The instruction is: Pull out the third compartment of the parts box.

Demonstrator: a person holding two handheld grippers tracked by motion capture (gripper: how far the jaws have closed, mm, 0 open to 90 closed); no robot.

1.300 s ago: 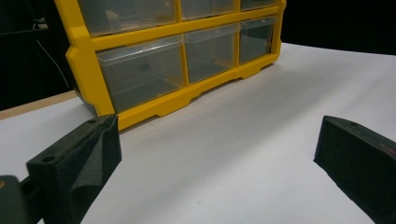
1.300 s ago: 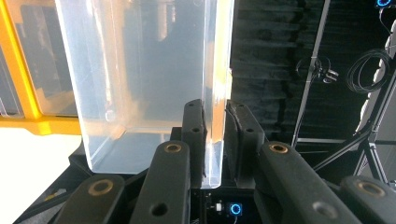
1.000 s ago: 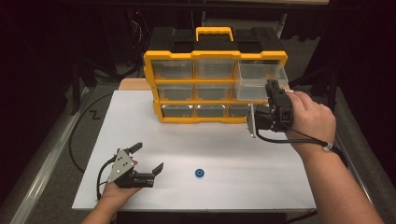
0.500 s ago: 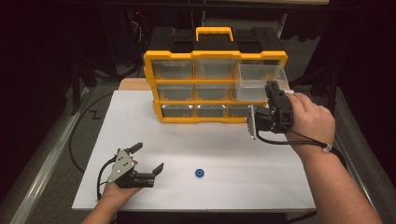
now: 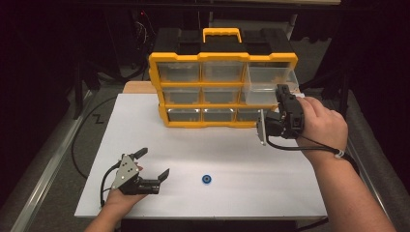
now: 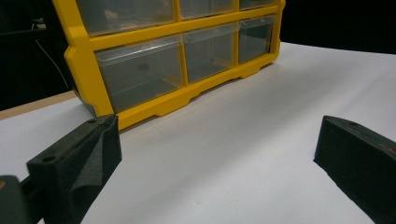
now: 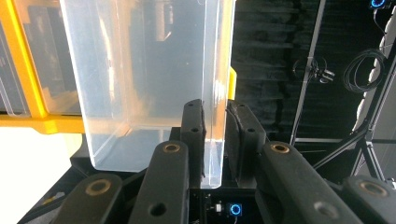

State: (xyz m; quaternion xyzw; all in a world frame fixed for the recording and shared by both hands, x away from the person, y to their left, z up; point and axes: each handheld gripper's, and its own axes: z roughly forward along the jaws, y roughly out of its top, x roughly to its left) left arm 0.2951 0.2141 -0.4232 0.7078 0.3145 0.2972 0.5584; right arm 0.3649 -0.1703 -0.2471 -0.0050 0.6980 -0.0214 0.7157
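Nine-drawer organizer (image 5: pixel 222 82): right tool (image 5: pixel 280 94) pinches one pulled-out drawer (image 5: pixel 268 82), left tool (image 5: pixel 152 164) spread, one blue ring (image 5: pixel 207 179).

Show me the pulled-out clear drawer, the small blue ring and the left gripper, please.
clear drawer (image 5: pixel 263 84), high view, on its front wall.
blue ring (image 5: pixel 207 179), high view, on its middle.
left gripper (image 5: pixel 153 163), high view, midway between its open jaws.

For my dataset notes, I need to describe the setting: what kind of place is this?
Probably a lab or recording workspace, not a home: a white tabletop bearing a yellow parts organizer, dark surroundings with stands and coiled cables, and a person with handheld grippers.
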